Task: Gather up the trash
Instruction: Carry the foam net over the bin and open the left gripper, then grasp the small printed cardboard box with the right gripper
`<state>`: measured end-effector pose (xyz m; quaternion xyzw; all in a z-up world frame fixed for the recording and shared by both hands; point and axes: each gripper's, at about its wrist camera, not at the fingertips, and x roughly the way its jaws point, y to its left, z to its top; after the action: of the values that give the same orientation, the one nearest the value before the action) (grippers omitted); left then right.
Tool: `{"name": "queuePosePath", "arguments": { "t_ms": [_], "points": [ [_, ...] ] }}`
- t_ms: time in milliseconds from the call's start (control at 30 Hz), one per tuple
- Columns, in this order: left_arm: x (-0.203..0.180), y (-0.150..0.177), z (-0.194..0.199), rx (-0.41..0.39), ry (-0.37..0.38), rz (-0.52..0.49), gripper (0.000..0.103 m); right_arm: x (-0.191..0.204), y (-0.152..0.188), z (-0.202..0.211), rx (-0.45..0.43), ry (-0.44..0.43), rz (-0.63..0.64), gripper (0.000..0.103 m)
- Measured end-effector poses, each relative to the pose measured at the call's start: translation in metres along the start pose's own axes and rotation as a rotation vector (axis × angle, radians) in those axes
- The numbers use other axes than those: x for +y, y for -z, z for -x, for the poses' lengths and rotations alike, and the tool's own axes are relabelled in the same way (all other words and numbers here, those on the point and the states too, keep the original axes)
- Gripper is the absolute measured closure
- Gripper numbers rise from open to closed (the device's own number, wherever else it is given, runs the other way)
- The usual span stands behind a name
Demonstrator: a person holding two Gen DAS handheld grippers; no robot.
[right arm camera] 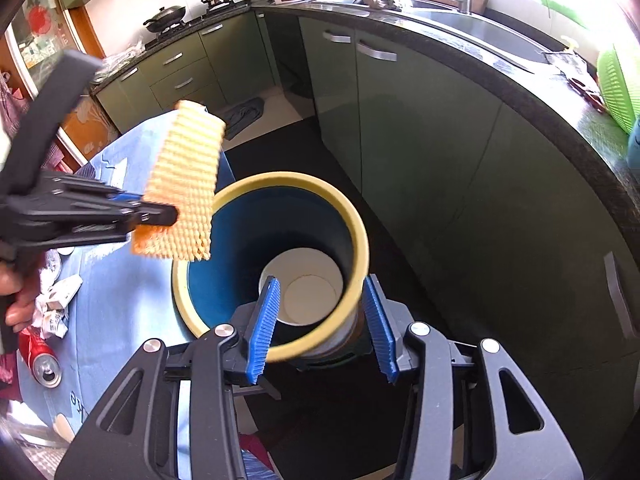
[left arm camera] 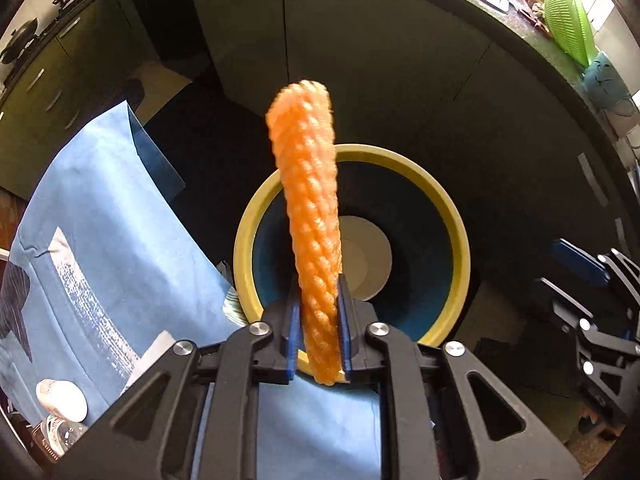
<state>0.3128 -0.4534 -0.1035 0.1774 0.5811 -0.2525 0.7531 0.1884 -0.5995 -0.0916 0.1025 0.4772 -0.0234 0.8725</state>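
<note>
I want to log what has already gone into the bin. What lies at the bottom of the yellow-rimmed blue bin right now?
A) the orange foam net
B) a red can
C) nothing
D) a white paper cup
D: the right wrist view looks down into the bin and shows a white paper cup at its bottom, while the orange foam net is between the left gripper's pads above the rim.
</note>
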Motion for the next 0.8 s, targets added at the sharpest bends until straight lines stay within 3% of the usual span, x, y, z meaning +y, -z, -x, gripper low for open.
{"name": "queuePosePath", "arguments": {
  "t_ms": [33, 67, 200, 367, 500, 633, 800],
  "points": [
    [-0.001, -0.002, -0.005, 0.009, -0.012, 0.004, 0.063, -0.004, 0.002, 0.001, -0.001, 0.002, -0.005, 0.059],
    [-0.002, -0.003, -0.007, 0.009, -0.022, 0.009, 0.054, -0.006, 0.002, 0.002, -0.002, 0.003, -0.009, 0.059],
    [0.001, -0.003, 0.01, -0.011, -0.004, 0.012, 0.052, -0.013, 0.004, 0.006, 0.001, 0.003, -0.013, 0.059],
    [0.026, 0.023, 0.082, -0.122, 0.048, 0.026, 0.046, 0.005, 0.004, 0.009, -0.003, -0.044, 0.029, 0.059],
    [0.057, 0.069, 0.151, -0.231, 0.039, 0.024, 0.038, 0.049, 0.003, 0.01, 0.013, -0.217, 0.144, 0.055],
    [0.09, 0.12, 0.191, -0.286, -0.009, 0.039, 0.035, 0.126, 0.004, 0.015, 0.031, -0.346, 0.334, 0.055],
    [0.132, 0.183, 0.211, -0.288, -0.005, 0.12, 0.035, 0.204, 0.008, -0.007, 0.215, -0.558, 0.317, 0.058]
  ]
}}
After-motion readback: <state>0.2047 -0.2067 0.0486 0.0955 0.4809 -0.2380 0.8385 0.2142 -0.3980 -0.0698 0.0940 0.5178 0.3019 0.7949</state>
